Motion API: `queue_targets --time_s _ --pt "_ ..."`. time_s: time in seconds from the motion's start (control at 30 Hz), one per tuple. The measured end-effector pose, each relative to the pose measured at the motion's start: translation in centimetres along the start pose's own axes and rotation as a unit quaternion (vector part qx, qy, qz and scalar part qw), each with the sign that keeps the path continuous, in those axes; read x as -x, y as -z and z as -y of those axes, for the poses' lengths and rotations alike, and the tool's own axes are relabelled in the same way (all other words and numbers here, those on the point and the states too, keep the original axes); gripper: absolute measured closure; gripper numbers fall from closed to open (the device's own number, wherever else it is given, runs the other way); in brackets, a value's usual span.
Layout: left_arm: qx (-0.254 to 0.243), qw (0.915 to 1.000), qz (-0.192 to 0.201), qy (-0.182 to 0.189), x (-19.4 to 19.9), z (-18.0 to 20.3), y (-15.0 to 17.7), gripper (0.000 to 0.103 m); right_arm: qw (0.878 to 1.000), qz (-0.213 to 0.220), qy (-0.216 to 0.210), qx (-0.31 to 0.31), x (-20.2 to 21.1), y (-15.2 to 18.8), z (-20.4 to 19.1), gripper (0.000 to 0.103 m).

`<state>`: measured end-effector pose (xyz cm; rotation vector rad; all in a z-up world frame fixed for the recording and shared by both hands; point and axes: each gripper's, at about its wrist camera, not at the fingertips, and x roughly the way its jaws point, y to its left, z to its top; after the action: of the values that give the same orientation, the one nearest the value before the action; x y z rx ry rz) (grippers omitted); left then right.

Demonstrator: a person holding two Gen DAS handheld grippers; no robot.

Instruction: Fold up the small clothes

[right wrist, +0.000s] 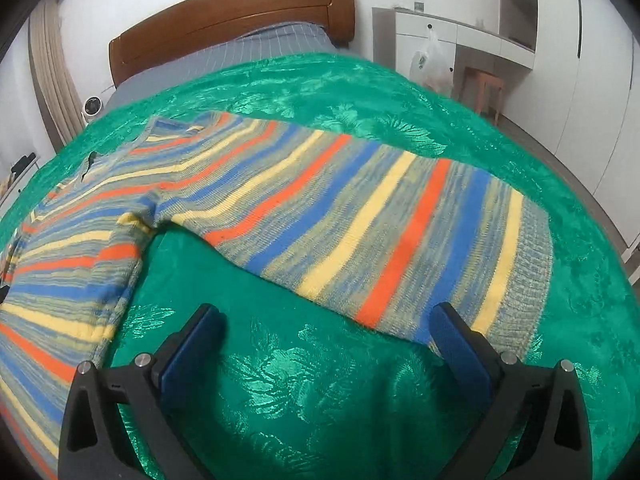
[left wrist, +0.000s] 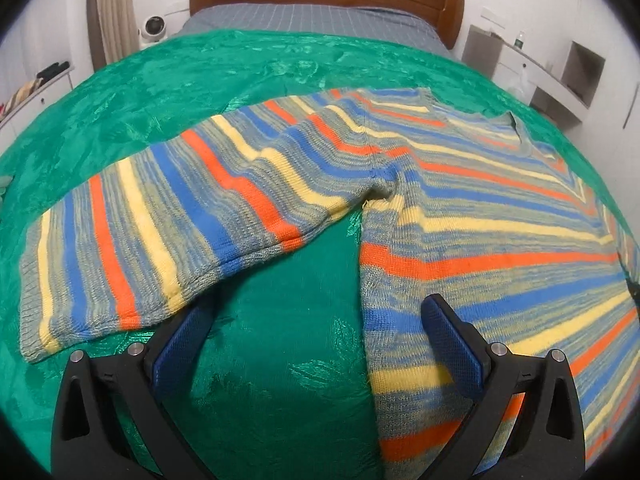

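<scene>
So the sweater (left wrist: 460, 208) lies flat on the green spread (left wrist: 260, 380), soft floppy knit, both grippers (left wrist: 320, 328) (right wrist: 328, 332) wide and empty, and I'd pinch each cuff (right wrist: 524, 280) to fold.

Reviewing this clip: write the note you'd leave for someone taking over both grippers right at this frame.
Left gripper: open, empty, low over the gap between the left-view sleeve and the sweater body.
Right gripper: open, empty, just short of the other sleeve, near its cuff.
Striped sweater: spread flat on the green bedspread, both sleeves out to the sides, collar toward the headboard.
Done: laid out only, no folds visible.
Left: fold each sleeve in over the body, then fold the body.
</scene>
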<state>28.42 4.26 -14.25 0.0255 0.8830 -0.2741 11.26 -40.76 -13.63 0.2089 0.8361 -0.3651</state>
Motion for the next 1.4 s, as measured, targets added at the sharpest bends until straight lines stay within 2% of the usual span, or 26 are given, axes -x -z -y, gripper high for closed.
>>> queue_targets --time_s 0.57,0.9,1.4 --pt "-0.002 1.0 -0.001 -0.003 0.0 0.1 -0.1 0.0 1.0 0.004 -0.005 -0.004 0.1 -0.3 -0.5 0.0" --pt "-0.002 1.0 -0.001 -0.003 0.0 0.1 -0.1 0.0 0.999 -0.016 0.027 0.023 -0.2 -0.6 -1.4 0.0" --pt "-0.002 1.0 -0.001 -0.003 0.0 0.1 -0.1 0.0 0.999 -0.015 0.027 0.023 -0.2 -0.6 -1.4 0.0"
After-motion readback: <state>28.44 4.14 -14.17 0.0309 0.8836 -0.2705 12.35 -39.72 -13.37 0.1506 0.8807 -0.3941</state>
